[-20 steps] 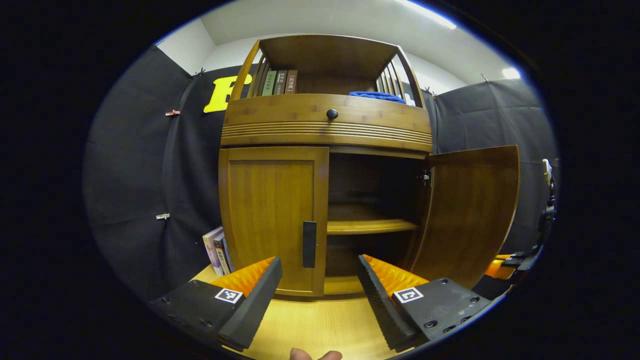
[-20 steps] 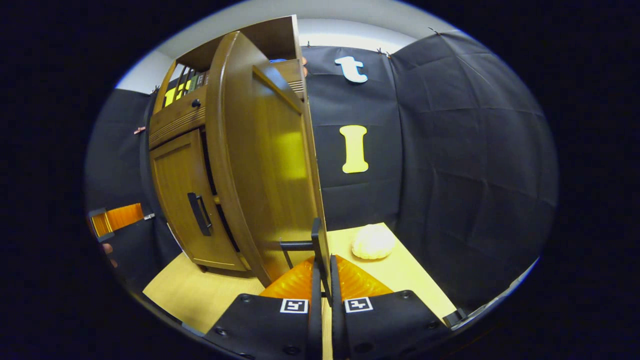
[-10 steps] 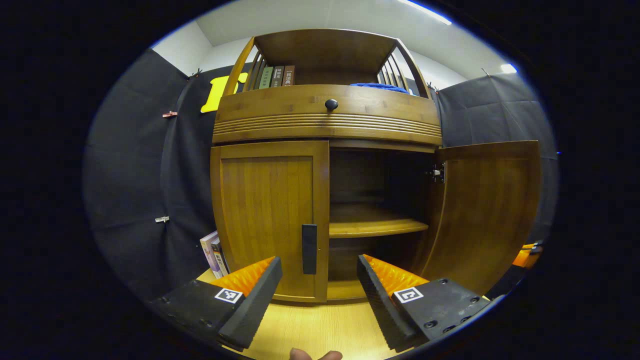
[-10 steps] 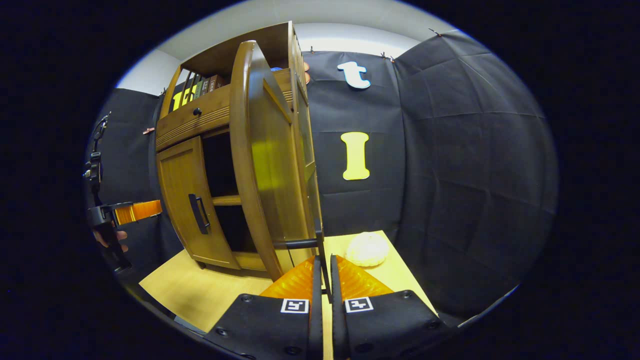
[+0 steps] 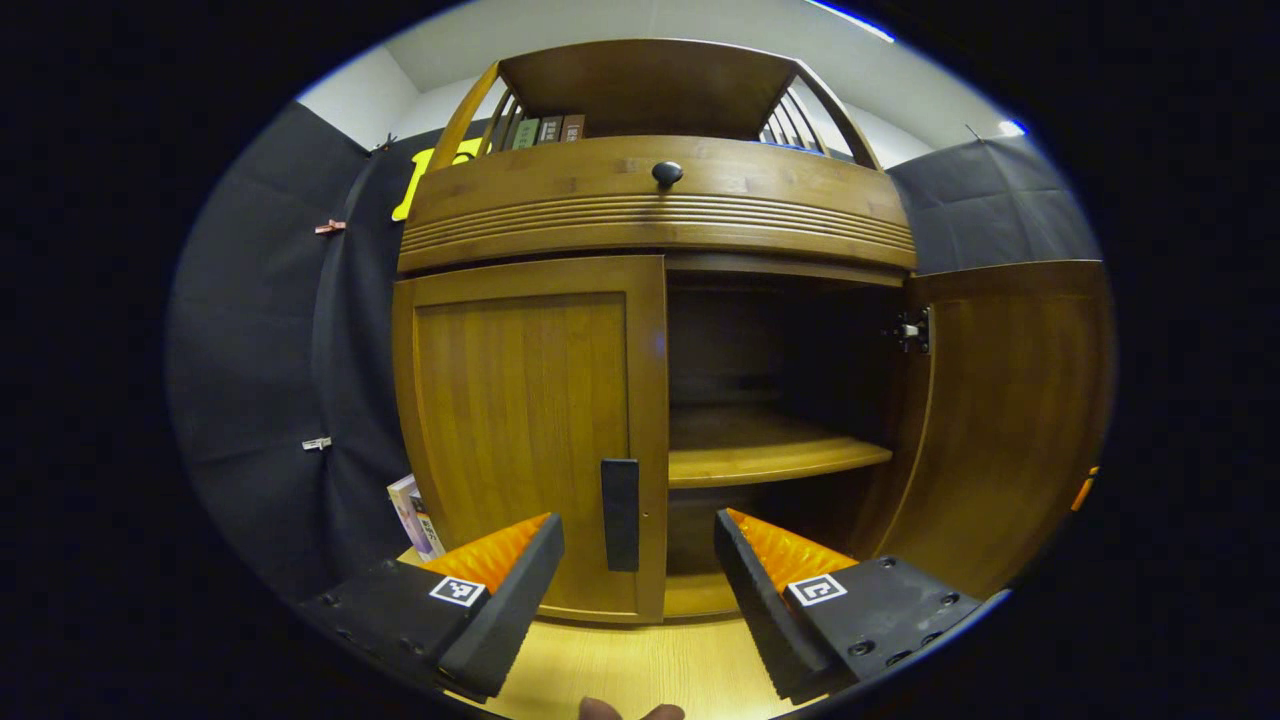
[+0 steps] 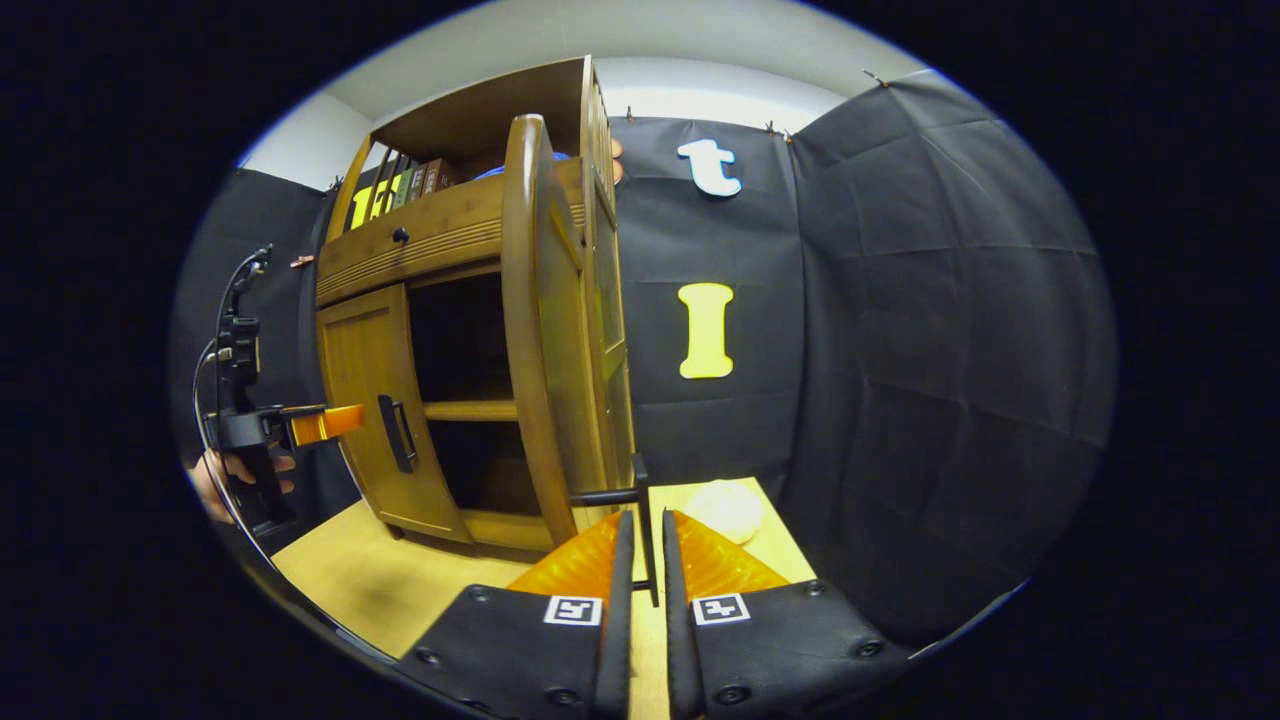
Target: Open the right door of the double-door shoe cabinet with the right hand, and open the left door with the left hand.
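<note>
Books (image 5: 546,130) stand in the cabinet (image 5: 655,205) top; its lower shelf (image 5: 770,460) sits bare behind my left door (image 5: 525,430), shut, and right door (image 5: 1010,420), swung wide. My left gripper (image 5: 638,545) gapes before the left handle (image 5: 620,514), touching nothing. My right gripper (image 6: 640,545) pinches the right handle (image 6: 640,500).

left gripper (image 5: 640,545) fingers spread, right gripper (image 6: 640,545) clamped
</note>
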The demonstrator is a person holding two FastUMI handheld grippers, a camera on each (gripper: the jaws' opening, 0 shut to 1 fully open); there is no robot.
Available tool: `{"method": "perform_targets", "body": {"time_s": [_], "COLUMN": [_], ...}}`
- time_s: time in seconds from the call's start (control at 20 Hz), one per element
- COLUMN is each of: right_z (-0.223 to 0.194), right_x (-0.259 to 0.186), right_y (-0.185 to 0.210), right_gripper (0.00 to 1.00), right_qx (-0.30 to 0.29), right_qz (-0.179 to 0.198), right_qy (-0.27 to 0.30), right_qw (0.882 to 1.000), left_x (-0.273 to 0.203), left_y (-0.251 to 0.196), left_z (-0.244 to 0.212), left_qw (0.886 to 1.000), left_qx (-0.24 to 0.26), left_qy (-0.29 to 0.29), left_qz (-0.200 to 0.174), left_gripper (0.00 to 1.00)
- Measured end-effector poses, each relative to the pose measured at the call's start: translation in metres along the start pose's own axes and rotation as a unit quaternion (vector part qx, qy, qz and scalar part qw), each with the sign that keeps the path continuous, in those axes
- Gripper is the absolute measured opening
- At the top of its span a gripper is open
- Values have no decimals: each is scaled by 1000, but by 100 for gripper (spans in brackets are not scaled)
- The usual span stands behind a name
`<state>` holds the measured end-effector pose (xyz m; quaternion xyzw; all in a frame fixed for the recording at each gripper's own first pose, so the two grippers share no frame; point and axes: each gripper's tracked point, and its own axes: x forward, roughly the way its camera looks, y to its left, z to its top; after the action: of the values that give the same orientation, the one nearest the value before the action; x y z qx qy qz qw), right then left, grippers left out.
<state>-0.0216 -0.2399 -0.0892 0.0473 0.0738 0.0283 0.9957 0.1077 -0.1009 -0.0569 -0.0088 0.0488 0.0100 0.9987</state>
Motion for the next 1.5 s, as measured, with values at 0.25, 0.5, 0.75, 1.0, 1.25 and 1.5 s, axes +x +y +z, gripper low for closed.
{"method": "perform_targets", "body": {"time_s": [0.25, 0.5, 0.75, 1.0, 1.25, 1.5], "right_z": [20, 22, 21, 26, 25, 23], "right_x": [-19, -23, -40, -46, -46, -45], "right_y": [-30, -79, -96, -97, -85, -73], "right_gripper": [85, 94, 98, 98, 98, 98], "right_qx": [-22, 29, 25, 2, -6, -6], "right_qz": [-44, -119, -149, -161, -153, -146], "right_qy": [-38, -48, -53, -55, -52, -52], "right_qw": [998, 991, 987, 985, 987, 988], "left_x": [39, 84, 104, 110, 107, 83], "left_y": [8, 10, 7, 9, 11, 17], "left_z": [-9, -24, -41, -45, -46, -49], "left_qw": [1000, 1000, 999, 1000, 999, 1000], "left_qx": [-7, -5, 19, 13, 13, 11], "left_qy": [6, 14, 24, 22, 29, 29], "left_qz": [11, 13, 16, 14, 8, 3], "left_gripper": [94, 92, 83, 55, 35, 34]}}
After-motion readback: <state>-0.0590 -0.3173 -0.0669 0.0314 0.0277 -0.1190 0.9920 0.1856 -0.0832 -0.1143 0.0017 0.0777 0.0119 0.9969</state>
